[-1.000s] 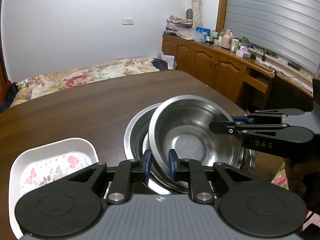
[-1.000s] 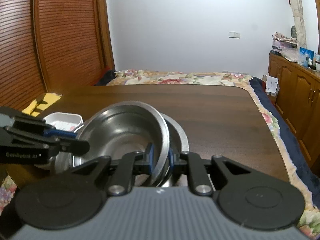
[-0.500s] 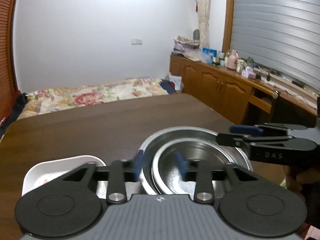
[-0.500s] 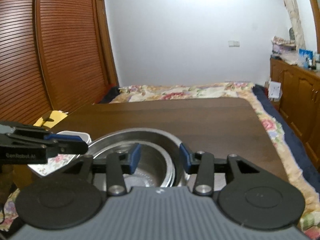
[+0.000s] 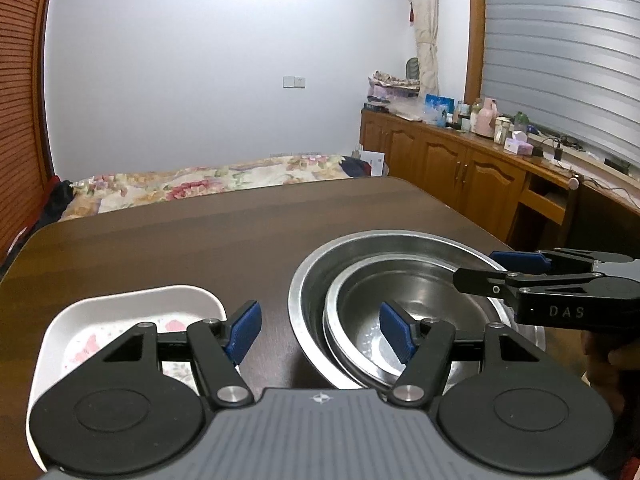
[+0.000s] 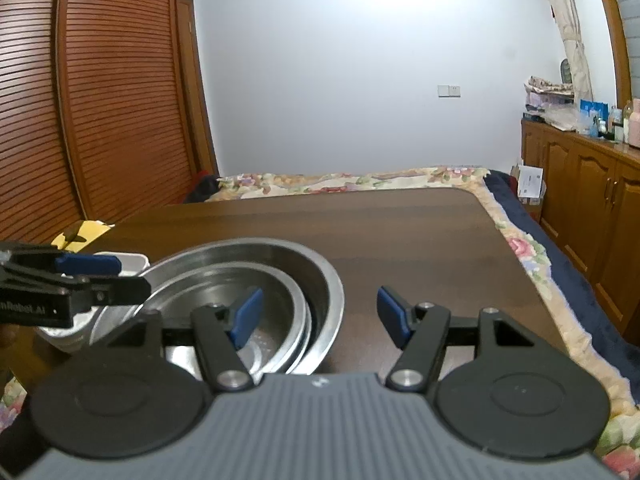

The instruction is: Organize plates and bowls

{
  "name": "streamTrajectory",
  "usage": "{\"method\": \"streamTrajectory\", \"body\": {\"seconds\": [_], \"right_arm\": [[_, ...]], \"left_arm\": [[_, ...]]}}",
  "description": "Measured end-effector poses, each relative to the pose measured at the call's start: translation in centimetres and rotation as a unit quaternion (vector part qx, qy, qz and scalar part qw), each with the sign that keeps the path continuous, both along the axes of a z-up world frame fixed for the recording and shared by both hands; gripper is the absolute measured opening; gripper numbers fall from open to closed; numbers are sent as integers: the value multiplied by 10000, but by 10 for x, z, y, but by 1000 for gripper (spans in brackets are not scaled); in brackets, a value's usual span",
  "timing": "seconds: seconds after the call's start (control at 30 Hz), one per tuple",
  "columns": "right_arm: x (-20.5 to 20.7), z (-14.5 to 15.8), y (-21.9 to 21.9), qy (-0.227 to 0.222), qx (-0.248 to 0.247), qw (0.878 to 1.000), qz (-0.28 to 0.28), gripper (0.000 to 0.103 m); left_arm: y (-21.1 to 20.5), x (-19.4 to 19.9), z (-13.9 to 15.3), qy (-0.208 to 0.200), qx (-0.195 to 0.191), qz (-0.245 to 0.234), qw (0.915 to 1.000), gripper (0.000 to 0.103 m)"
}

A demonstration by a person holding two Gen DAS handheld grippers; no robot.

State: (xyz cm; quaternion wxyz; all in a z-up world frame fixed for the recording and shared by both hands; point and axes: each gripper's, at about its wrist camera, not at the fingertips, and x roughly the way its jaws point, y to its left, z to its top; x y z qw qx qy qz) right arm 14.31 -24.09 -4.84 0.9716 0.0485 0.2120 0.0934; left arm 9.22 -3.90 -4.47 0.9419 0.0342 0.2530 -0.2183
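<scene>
A smaller steel bowl sits nested inside a larger steel bowl on the dark wooden table. A white rectangular plate with a pink flower print lies to the left of the bowls. My left gripper is open and empty, above the near rim of the bowls. My right gripper is open and empty, at the right side of the nested bowls. The right gripper also shows in the left wrist view, and the left gripper in the right wrist view.
A bed with a floral cover lies beyond the table's far edge. Wooden cabinets with clutter on top stand along the right wall. A slatted wooden wardrobe is on the left. A yellow object lies at the table's left edge.
Both grippers let go of the smaller bowl's rim and opened wide. The bowl dropped from tilted to nested flat in the larger bowl. Both grippers drew back and up.
</scene>
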Motion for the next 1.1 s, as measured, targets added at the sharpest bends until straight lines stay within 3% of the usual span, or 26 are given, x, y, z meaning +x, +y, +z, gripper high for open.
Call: {"method": "streamTrajectory", "body": {"seconds": [0.27, 0.53, 0.73, 1.0, 1.1], "right_arm": [[0, -5, 1, -18, 118, 9999, 12, 64], [1, -11, 4, 15, 215, 9998, -3, 63], [2, -13, 5, 78, 291, 9995, 37, 52], [-2, -16, 9, 91, 302, 9995, 68, 50], [-2, -16, 12, 74, 299, 9995, 81, 47]], "left_arm": [[-1, 0, -3, 81, -33, 11, 10000, 66], [-3, 1, -7, 118, -29, 74, 9999, 57], [-6, 0, -7, 127, -42, 71, 9999, 52], [-8, 0, -9, 159, -43, 36, 9999, 52], [-9, -1, -9, 141, -70, 18, 9999, 45]]}}
